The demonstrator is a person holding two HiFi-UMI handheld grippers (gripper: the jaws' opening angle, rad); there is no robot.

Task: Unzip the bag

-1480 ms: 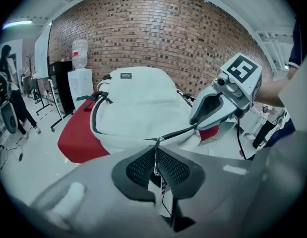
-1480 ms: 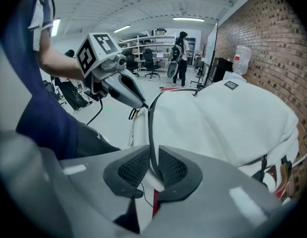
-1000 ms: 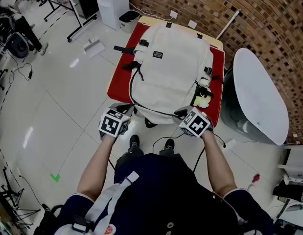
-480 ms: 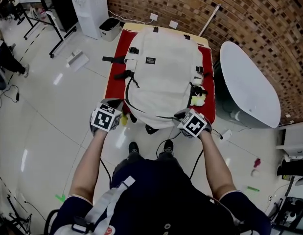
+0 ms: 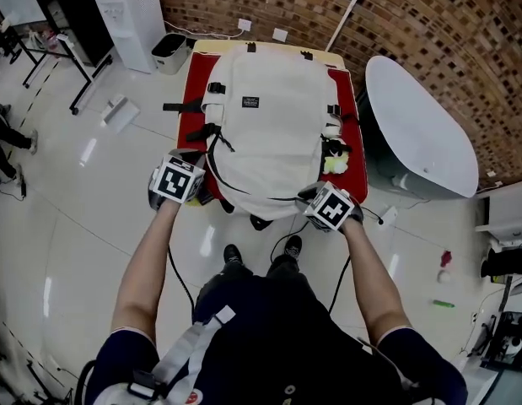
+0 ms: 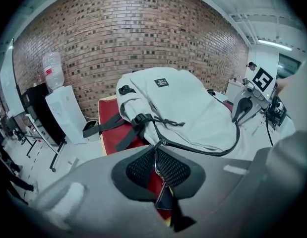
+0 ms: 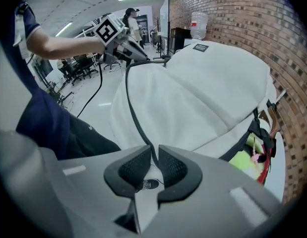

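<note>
Shows left gripper (image 5: 201, 194) drawn toward ten o'clock along bag's side since a second ago, jaws nipped tight on zipper pull (image 6: 159, 180); right gripper (image 5: 309, 197) at five o'clock of white backpack (image 5: 273, 133), jaws closing on zipper edge; backpack flat on red table (image 5: 196, 91), twelve o'clock

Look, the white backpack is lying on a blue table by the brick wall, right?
No, the table is red, not blue. The head view shows the white backpack lying on a red table by the brick wall.
</note>
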